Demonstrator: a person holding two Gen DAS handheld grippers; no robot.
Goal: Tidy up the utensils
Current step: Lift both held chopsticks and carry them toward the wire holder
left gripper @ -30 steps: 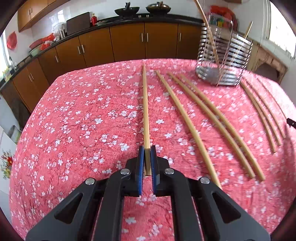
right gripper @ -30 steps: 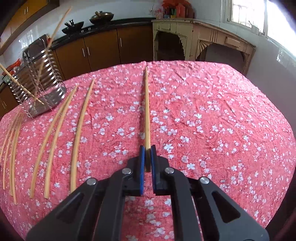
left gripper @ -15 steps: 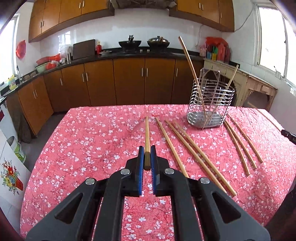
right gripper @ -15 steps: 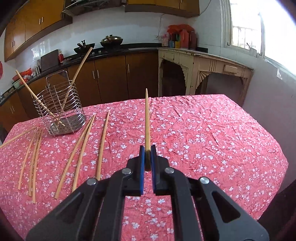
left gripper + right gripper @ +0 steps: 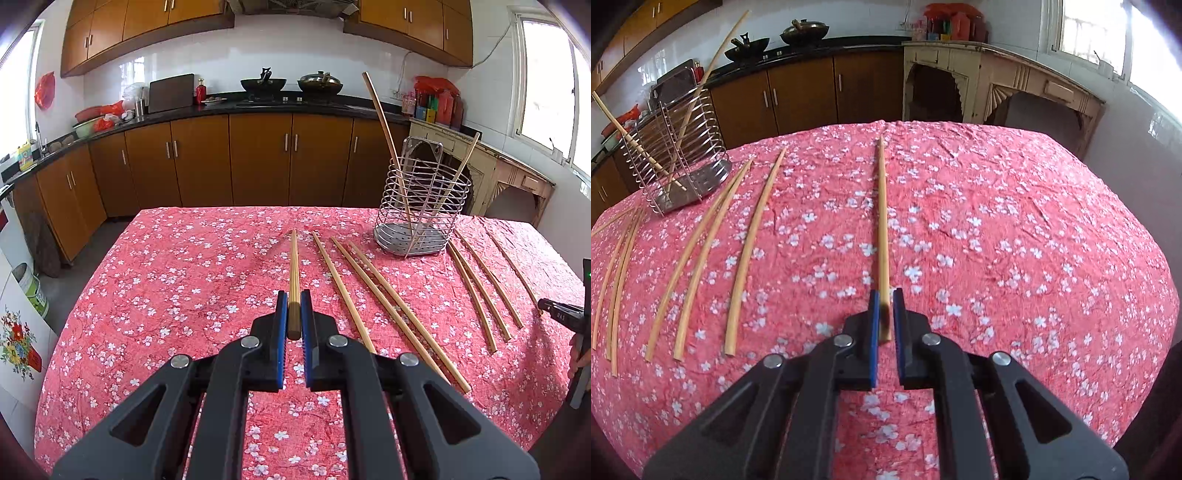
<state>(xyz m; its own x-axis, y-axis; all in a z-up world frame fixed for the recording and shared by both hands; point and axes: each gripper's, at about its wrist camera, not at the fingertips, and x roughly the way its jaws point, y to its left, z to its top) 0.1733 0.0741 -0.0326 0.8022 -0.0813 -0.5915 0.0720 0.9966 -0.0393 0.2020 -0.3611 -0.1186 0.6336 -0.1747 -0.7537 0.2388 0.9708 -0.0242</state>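
While the left gripper (image 5: pixel 292 309) clamps one chopstick (image 5: pixel 293 266) above the table (image 5: pixel 177 266), the right gripper (image 5: pixel 884 310) pinches another chopstick (image 5: pixel 882 221). Beyond lie loose chopsticks (image 5: pixel 388 295) in rows. Farther, near the table's far edge, a wire basket (image 5: pixel 421 206) holds two leaning sticks (image 5: pixel 384 140); bare cloth spreads left.
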